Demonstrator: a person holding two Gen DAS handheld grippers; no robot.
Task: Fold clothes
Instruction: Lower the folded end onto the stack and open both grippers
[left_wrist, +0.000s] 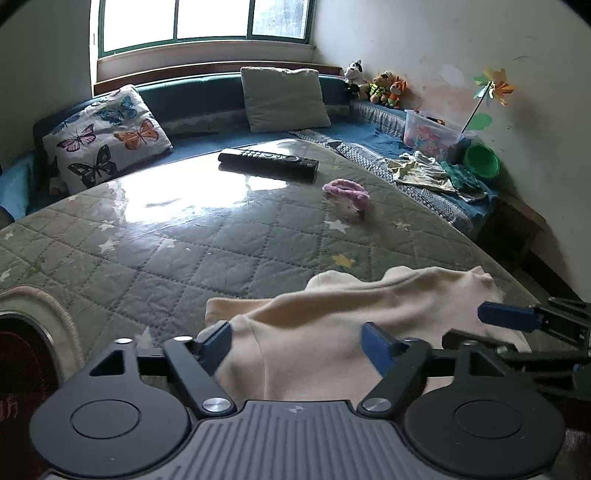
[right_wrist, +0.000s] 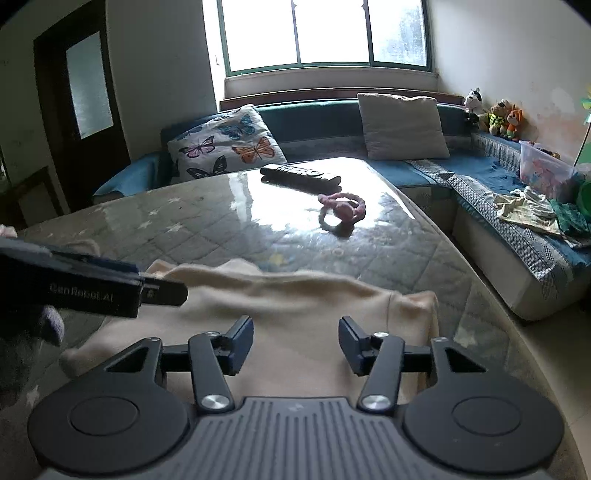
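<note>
A cream garment (left_wrist: 332, 314) lies rumpled on the near part of a glass-topped table (left_wrist: 184, 236); it also shows in the right wrist view (right_wrist: 295, 306). My left gripper (left_wrist: 297, 341) is open, its fingers just above the garment's near part. My right gripper (right_wrist: 295, 341) is open too, over the same garment with nothing between its fingers. The right gripper shows at the right edge of the left wrist view (left_wrist: 517, 317). The left gripper shows at the left of the right wrist view (right_wrist: 110, 284).
A black remote (left_wrist: 267, 164) and a pink hair band (left_wrist: 347, 192) lie on the far table. A blue sofa (left_wrist: 365, 140) wraps around behind, with a butterfly cushion (left_wrist: 107, 136), a grey cushion (left_wrist: 284, 99), loose clothes (left_wrist: 424, 171), a plastic box (left_wrist: 430, 134) and a green bowl (left_wrist: 482, 160).
</note>
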